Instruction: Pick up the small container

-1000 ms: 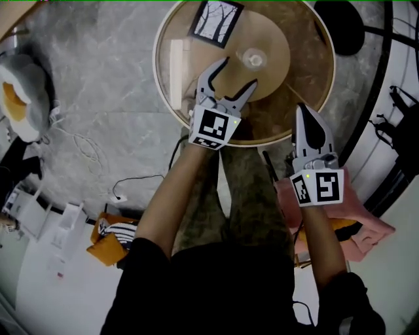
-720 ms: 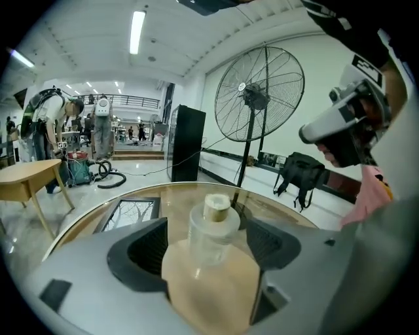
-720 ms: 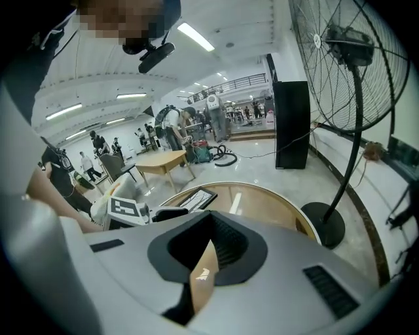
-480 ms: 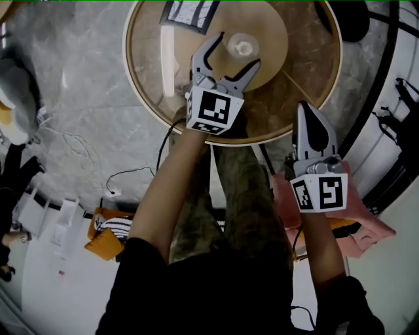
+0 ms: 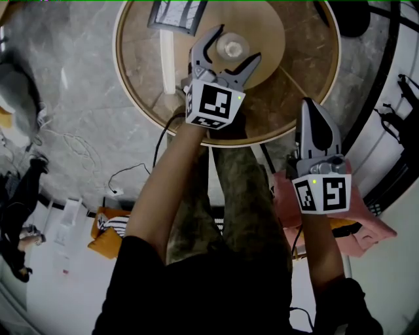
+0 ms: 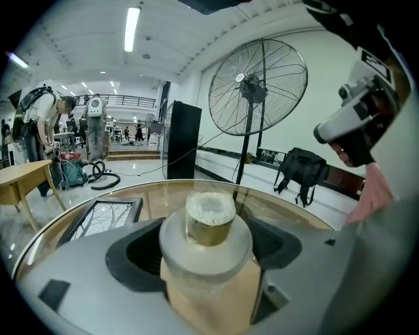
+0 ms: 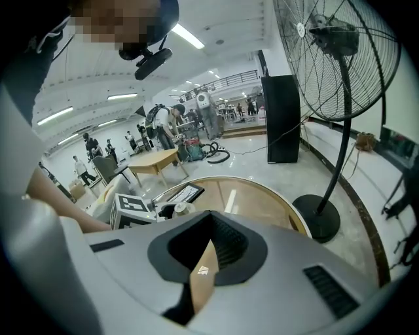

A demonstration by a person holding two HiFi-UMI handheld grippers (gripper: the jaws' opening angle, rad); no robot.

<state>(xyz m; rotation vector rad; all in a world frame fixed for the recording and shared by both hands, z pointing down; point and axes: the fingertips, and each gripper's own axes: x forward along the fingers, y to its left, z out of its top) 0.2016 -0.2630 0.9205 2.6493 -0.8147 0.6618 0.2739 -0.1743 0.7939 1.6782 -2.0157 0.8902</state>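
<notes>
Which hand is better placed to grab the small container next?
Left. The left claw, whose jaws have just been opening, has the small container between them; the right claw is shut, at the edge of the table.

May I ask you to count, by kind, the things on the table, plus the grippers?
Container: 1
Frame: 1
Grippers: 2 (left gripper, right gripper)
Total: 4

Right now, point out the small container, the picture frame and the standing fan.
small container (image 6: pixel 207 243): left gripper view, on its lid.
picture frame (image 5: pixel 175 13): head view, on its print.
standing fan (image 6: pixel 253 90): left gripper view, on its motor hub.
</notes>
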